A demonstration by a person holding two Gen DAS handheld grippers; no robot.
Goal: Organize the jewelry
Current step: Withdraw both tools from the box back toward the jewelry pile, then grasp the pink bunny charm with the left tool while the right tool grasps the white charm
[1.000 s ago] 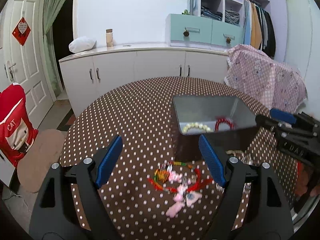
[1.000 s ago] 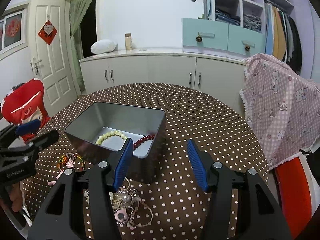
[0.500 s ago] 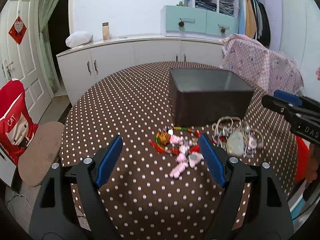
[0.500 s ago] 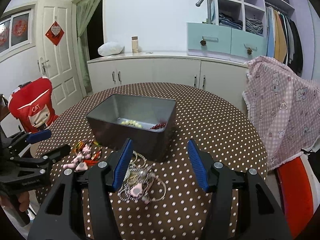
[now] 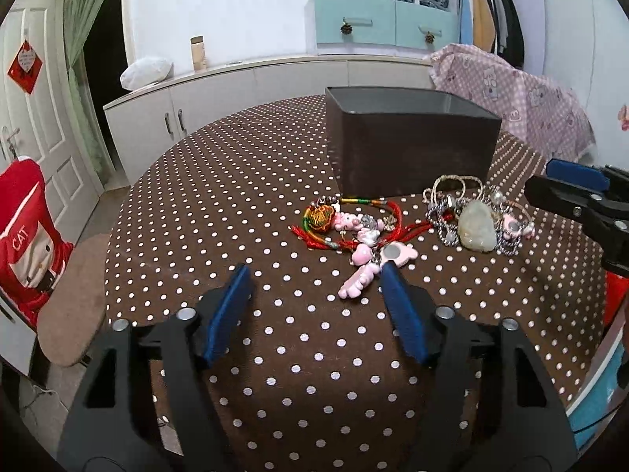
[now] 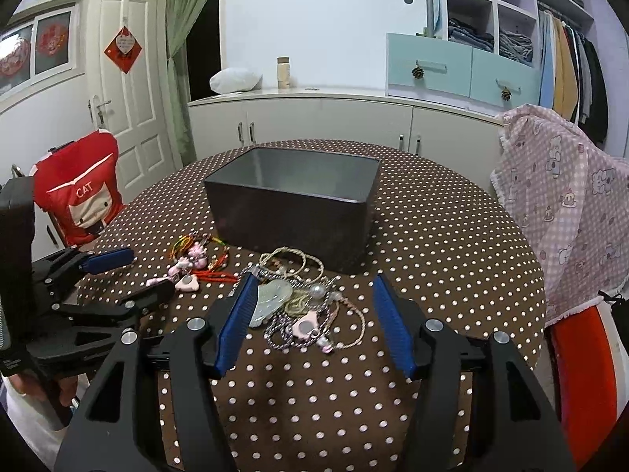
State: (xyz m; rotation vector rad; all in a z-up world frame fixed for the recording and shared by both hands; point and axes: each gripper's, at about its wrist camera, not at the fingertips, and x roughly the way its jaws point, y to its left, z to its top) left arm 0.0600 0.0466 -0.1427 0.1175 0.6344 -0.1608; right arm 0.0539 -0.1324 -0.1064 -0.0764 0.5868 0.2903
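Note:
A dark metal box (image 5: pixel 409 145) (image 6: pixel 293 206) stands on the round polka-dot table (image 5: pixel 243 204); its inside is hidden from this low angle. In front of it lie a tangle of red cords with pink charms (image 5: pixel 354 232) (image 6: pixel 192 261) and a heap of silver chains with a pale jade pendant (image 5: pixel 475 222) (image 6: pixel 298 303). My left gripper (image 5: pixel 314 271) is open and empty, low over the table, its right finger beside the pink charms. My right gripper (image 6: pixel 312 283) is open and empty, straddling the chain heap just above it.
A chair with a red "CAT" cover (image 6: pixel 82 192) stands left of the table. A pink patterned cloth (image 6: pixel 566 212) hangs over a chair at right. White cabinets (image 6: pixel 314 118) line the wall behind. The table's near edge runs close under both grippers.
Both grippers have dropped lower and closer to the table. The view into the box, with its beads, is lost. The jewelry piles now lie right at the fingertips.

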